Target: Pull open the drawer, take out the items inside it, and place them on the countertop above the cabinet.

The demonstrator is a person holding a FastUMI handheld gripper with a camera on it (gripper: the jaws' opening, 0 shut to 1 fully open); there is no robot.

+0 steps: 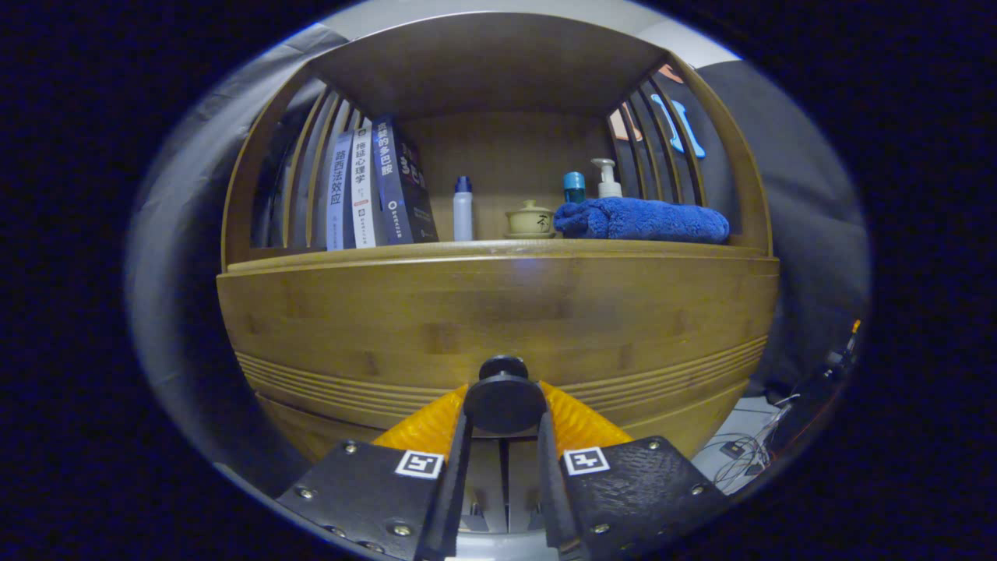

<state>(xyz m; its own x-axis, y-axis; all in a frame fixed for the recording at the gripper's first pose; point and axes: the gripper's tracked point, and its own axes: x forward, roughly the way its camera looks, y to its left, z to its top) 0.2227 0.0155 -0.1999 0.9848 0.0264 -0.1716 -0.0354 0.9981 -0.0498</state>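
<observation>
Tool [504, 405] fingers clamp the drawer knob [504, 399].

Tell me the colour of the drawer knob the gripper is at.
Black, in the gripper view: the round knob sits between the gripper fingers, which appear closed on it.

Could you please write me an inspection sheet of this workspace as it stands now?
Surface: countertop of the bamboo cabinet, under a shelf roof.
Job's things: drawer looks closed; black knob between the jaws; contents hidden.
Clutter: books, white bottle, lidded pot, blue-capped bottle, pump bottle, rolled blue towel.
Grippers: gripper jaws flank the knob; contact cannot be confirmed.
Cables: loose wires on the floor beside the cabinet.
Surroundings: dark cloth wall.
</observation>
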